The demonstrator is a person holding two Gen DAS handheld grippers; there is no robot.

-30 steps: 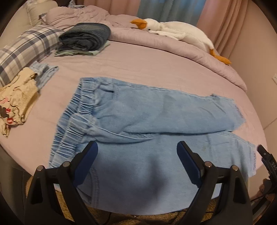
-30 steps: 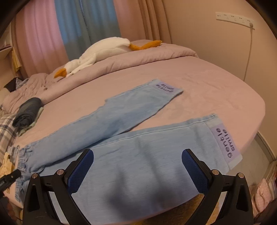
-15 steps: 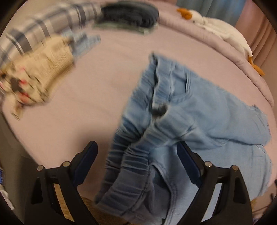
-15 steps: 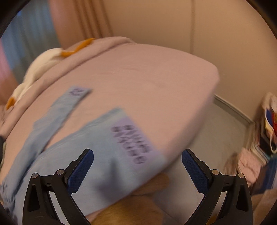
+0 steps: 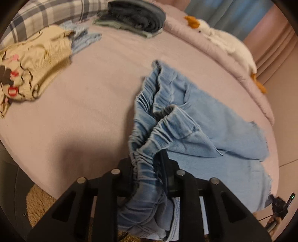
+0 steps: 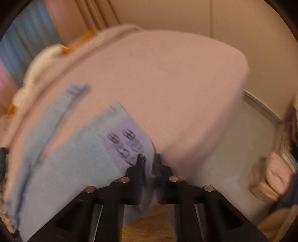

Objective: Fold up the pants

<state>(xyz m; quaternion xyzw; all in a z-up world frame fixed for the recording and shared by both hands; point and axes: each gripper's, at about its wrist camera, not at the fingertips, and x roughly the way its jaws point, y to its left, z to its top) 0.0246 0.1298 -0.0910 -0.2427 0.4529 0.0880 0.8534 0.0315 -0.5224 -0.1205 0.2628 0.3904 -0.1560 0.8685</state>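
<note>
So right now my left gripper (image 5: 147, 167) has its jaws squeezed together on the elastic waistband (image 5: 149, 149) of the light blue pants (image 5: 195, 130). The gathered denim bunches up between the fingers and spills down past the tool toward the bottom of the view. Ahead of the tool and off to the right, the rest of the pants lies on the pinkish bed sheet (image 5: 83, 111), one leg lapped over the other, frayed hems out at the far right.

My right gripper (image 6: 149, 162) is pinched onto the near leg's hem, right at the lilac printed cuff (image 6: 128, 141). The jaws look closed on the cloth, though that view is pretty smeared, so I can't read the lettering. From that tool the pants (image 6: 61, 167) stretch away to the left, and the other leg's cuff (image 6: 76, 90) lies farther ahead and left. The bed's edge drops off just right of the fingers, with floor (image 6: 232, 139) beyond.

Other stuff from the left camera: a cream patterned garment (image 5: 31, 70) far ahead-left, a stack of dark folded clothes (image 5: 136, 16) straight ahead at the far side, a plaid pillow (image 5: 46, 16) beside it, and a white goose plush (image 5: 229, 46) ahead-right along the rolled blanket (image 5: 186, 29). A shaggy rug (image 5: 39, 203) shows below-left of the tool.
</note>
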